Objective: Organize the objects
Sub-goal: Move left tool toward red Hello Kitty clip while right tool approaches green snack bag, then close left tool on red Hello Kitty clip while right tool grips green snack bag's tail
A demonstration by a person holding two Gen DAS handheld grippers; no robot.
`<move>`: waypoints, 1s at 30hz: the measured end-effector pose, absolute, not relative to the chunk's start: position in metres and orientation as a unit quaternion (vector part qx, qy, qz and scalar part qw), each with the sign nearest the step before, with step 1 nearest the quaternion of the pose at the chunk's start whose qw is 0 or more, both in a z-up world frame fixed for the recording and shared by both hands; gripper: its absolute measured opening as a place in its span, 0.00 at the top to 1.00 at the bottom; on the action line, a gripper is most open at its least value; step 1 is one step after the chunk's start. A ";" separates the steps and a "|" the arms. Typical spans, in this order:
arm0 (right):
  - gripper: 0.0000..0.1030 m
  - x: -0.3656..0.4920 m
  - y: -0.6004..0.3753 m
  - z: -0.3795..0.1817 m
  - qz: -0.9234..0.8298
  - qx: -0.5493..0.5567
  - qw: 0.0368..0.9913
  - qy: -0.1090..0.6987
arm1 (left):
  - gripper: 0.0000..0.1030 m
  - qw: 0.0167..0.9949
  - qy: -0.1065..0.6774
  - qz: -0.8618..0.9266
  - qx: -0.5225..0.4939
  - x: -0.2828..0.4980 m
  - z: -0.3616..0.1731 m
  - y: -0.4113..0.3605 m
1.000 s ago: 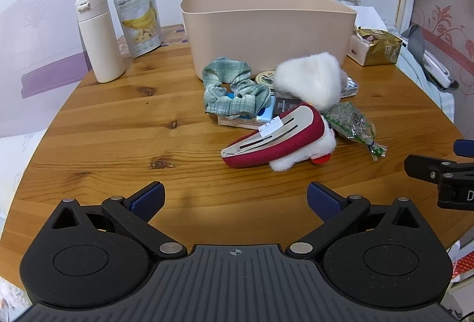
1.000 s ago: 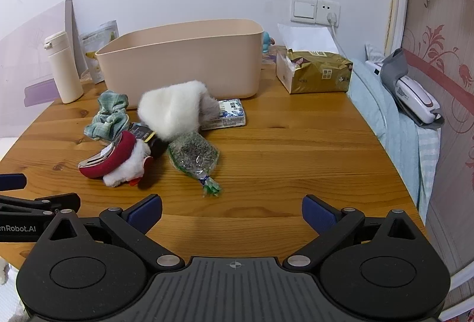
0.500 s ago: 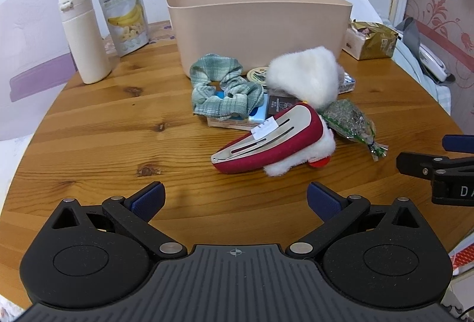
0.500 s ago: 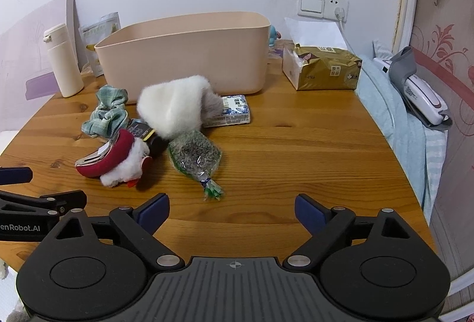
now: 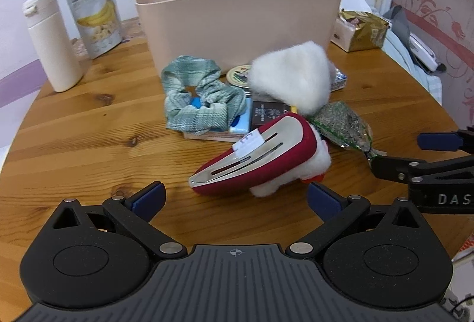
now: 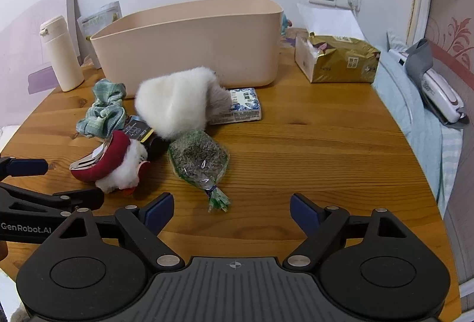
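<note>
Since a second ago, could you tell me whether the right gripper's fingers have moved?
Yes. The right gripper has been closing: fingers nearer together, still apart over bare table, clamping nothing.

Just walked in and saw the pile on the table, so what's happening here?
A person holds two grippers over a round wooden table, tidying clutter into a beige plastic bin. Nothing is picked up. The left gripper is open near a red-and-white plush hair clip; the right gripper, jaws just narrowing, is empty near a clear seed packet.

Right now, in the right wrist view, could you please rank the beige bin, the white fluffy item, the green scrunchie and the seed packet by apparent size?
1. beige bin
2. white fluffy item
3. seed packet and green scrunchie: they look similar, and the packet lies nearer the camera, so I will not rank them.
</note>
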State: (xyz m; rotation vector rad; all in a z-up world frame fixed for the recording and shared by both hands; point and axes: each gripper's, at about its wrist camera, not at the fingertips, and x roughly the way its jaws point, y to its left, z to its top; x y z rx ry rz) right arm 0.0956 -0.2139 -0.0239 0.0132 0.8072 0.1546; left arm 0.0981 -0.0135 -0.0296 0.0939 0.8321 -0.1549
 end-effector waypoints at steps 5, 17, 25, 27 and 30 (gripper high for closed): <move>0.18 0.108 -0.209 -0.029 0.082 -0.004 0.911 0.404 | 0.00 0.907 0.411 -0.083 0.046 0.109 -0.031 -0.013; 0.20 0.136 -0.200 -0.039 0.095 -0.014 0.899 0.427 | 0.00 0.898 0.424 -0.109 0.044 0.137 -0.038 -0.010; 0.23 0.150 -0.194 -0.050 0.100 -0.020 0.895 0.434 | 0.00 0.893 0.430 -0.124 0.042 0.150 -0.041 -0.015; 0.24 0.152 -0.194 -0.051 0.102 -0.021 0.895 0.434 | 0.00 0.891 0.433 -0.129 0.040 0.152 -0.041 -0.015; 0.28 0.155 -0.194 -0.051 0.107 -0.022 0.896 0.431 | 0.01 0.889 0.436 -0.137 0.037 0.155 -0.042 -0.016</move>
